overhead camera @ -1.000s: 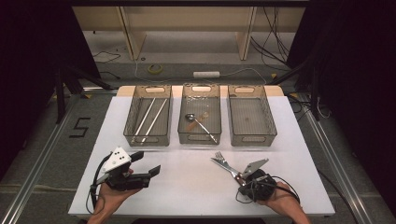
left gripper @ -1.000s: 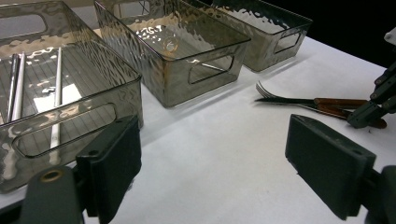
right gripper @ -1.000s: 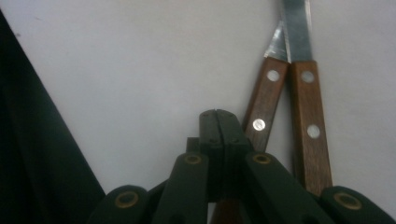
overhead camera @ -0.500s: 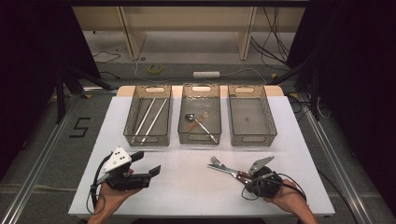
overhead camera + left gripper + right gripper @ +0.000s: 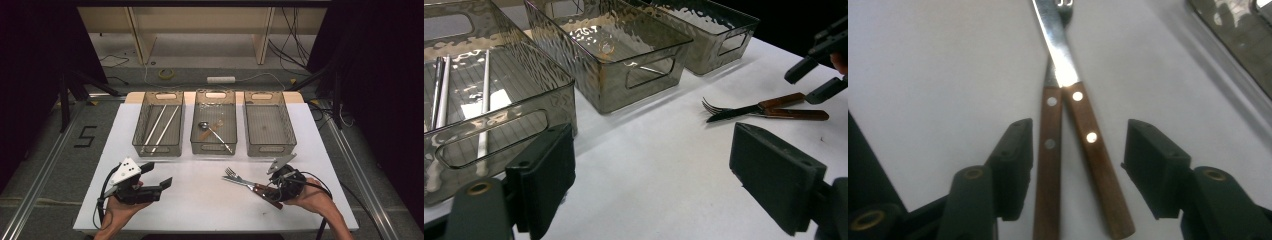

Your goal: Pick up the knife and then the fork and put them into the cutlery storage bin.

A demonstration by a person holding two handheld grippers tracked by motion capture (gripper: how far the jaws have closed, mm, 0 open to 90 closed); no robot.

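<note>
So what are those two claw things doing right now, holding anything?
Left gripper: open, holding nothing.
Right gripper: jaws just opened, astride the knife and fork handles, gripping neither.

Open worktop (image 5: 200,195) is left between the hands; passage toward the far edge is barred by three bins (image 5: 214,122), with gaps seemingly too narrow to be entered.

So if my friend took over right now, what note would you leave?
Right gripper: open, jaws just opened, astride the wooden handles of the knife and fork lying on the white table.
Left gripper: open, nothing between its jaws.
Done: two metal sticks in the left bin, spoon in the middle bin.
Left: knife and fork unsorted, probably; right bin looks empty.
</note>
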